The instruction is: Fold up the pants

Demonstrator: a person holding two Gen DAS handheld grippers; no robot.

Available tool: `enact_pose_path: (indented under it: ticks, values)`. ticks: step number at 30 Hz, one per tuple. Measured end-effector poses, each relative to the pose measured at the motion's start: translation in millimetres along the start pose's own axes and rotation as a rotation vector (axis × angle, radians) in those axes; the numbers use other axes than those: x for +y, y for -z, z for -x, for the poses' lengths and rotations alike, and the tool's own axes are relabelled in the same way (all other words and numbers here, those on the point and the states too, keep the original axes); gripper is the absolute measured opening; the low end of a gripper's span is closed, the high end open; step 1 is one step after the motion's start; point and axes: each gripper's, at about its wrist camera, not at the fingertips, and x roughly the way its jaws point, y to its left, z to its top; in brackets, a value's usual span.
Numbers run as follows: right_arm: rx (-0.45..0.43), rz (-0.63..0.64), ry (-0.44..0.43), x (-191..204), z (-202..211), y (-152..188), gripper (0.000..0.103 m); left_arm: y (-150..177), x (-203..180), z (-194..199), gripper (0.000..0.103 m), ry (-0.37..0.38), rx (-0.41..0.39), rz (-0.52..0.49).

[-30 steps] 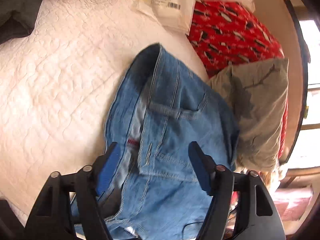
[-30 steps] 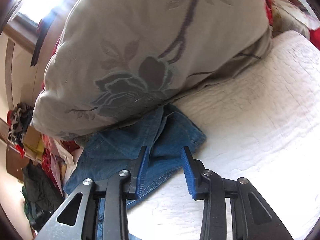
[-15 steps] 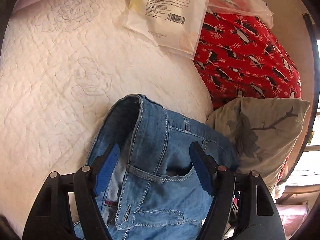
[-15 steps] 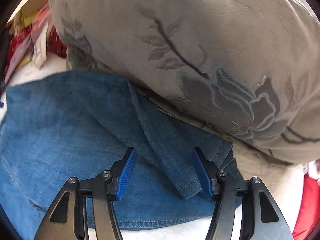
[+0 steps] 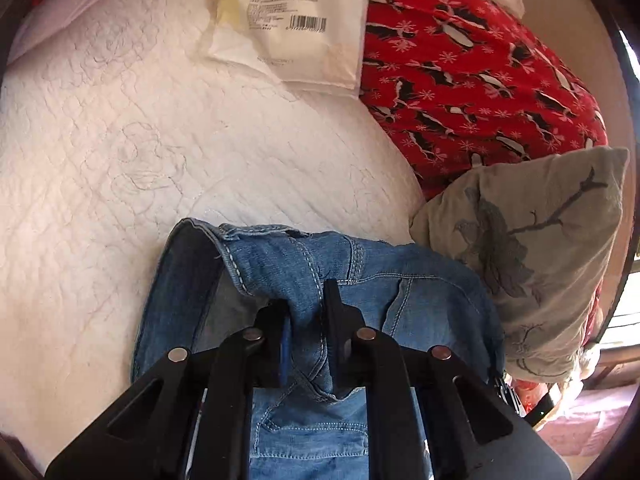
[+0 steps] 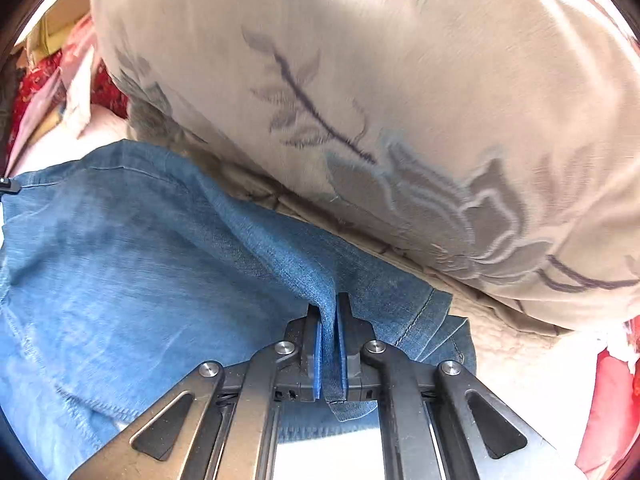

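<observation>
Blue denim pants — bunched on my white quilted bed cover, against the grey floral pillow; my left gripper just clamped a waistband fold; my right gripper just pinched a ridge near the hem — red patterned fabric and a packet beyond.

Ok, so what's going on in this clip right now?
A person is folding blue jeans on a white quilted bedspread with two handheld grippers. The left gripper has just closed on a bunch of denim near the waistband, and the right gripper has just closed on a pinch of a leg near its hem, right beside a beige floral pillow. Both grips are set; the fold itself is not yet made.
</observation>
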Motion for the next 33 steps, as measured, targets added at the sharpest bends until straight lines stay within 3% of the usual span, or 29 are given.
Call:
enact_pose_path:
  ticks: [6,9,17,21,24,27,30,33]
  values:
    - [-0.09,-0.069,-0.029,-15,81,27,0.005,42,-16,61,0.011,-0.021,-0.107,-0.104]
    - [-0.125,-0.095,-0.036,-21,121,52,0.005,66,-14,92,0.011,0.01,-0.139,-0.126]
    - [-0.18,-0.211,-0.072,-18,206,135,0.005,141,21,143,0.011,0.082,-0.143,-0.126]
    - [-0.127,-0.228,-0.072,7,211,199,0.005,180,65,131,0.011,0.058,-0.068,-0.092]
    - [-0.017,-0.249,-0.062,19,191,247,0.007,204,105,106,0.011,0.018,0.034,-0.033]
    - [0.065,-0.266,-0.061,27,177,278,0.01,219,133,96,0.015,0.039,0.114,0.011]
    - [0.054,-0.329,-0.082,26,191,294,0.01,232,144,116,0.024,0.076,0.092,0.01]
    - [0.0,-0.449,-0.138,11,215,308,0.023,245,149,142,0.027,0.071,0.046,-0.016]
